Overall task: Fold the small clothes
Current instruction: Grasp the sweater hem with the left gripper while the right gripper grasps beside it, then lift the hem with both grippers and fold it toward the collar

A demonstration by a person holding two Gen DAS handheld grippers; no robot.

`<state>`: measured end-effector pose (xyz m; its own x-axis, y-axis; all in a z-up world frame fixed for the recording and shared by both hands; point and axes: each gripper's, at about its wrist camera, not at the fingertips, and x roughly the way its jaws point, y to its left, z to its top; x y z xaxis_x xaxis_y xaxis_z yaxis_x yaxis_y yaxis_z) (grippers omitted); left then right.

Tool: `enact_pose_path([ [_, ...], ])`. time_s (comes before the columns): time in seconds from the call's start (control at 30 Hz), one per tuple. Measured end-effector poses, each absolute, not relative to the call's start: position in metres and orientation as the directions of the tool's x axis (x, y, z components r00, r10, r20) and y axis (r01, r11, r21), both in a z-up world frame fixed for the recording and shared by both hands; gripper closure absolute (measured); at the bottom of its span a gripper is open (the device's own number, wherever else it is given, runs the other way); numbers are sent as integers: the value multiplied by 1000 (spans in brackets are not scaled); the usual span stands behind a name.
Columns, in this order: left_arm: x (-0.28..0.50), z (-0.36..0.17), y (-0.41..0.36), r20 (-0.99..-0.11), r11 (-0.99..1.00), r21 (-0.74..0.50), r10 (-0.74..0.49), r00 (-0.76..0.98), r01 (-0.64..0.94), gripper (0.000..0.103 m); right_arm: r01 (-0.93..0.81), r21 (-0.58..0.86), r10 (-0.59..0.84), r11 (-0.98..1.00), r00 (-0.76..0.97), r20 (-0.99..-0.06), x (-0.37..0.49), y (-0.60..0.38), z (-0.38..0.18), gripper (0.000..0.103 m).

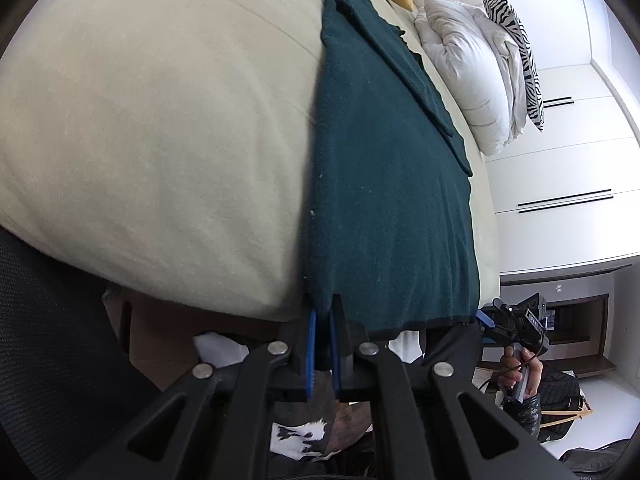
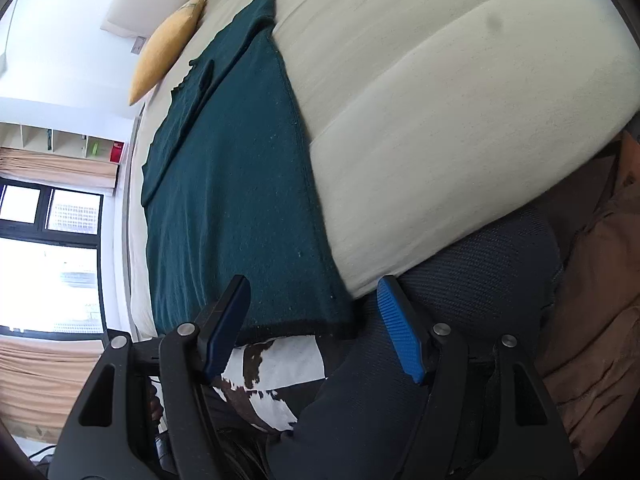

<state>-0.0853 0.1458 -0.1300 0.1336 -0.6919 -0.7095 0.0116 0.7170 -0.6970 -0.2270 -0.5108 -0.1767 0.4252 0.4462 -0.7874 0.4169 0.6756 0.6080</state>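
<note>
A dark teal knit garment (image 1: 384, 184) lies flat on the cream bed (image 1: 152, 140), one sleeve folded across its top. My left gripper (image 1: 323, 312) is shut on the garment's near hem corner at the bed's edge. In the right wrist view the same garment (image 2: 232, 200) stretches away across the bed (image 2: 440, 112). My right gripper (image 2: 312, 300) is open, its blue pads (image 2: 400, 332) spread on either side of the garment's near hem corner, not touching it. The right gripper also shows in the left wrist view (image 1: 516, 328), held in a hand by the hem's far corner.
A yellow pillow (image 2: 168, 48) lies at the head of the bed, with a white duvet (image 1: 468, 76) and a zebra-print pillow (image 1: 520, 60) beside it. White wardrobe doors (image 1: 560, 184) stand behind. A cowhide-pattern rug (image 2: 272, 364) and a black mesh chair (image 2: 480, 280) are below the bed's edge.
</note>
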Motion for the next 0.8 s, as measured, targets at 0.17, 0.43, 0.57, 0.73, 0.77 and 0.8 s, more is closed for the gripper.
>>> enact_pose_path([
  [0.17,-87,-128,147,-705,714,-700,-696,140,22,97,376,604,496,703,350,-795,-211,-498,-186,39],
  [0.43,-88,-127,151,-700,710,-703,-699,148,28,97,348,608,526,714,307,-793,-207,-491,-195,62],
  [0.57,-89,-122,150,-693,706,-707,-704,156,42,97,328,642,553,693,330,-765,-215,-489,-196,87],
  [0.73,-87,-106,153,-635,655,-754,-747,196,53,97,258,673,555,694,405,-727,-219,-482,-175,96],
  [0.77,-85,-100,153,-617,639,-767,-758,210,55,97,245,676,552,695,421,-720,-218,-482,-170,97],
  [0.8,-83,-95,153,-596,621,-782,-771,226,58,98,235,678,547,696,438,-713,-217,-483,-164,97],
])
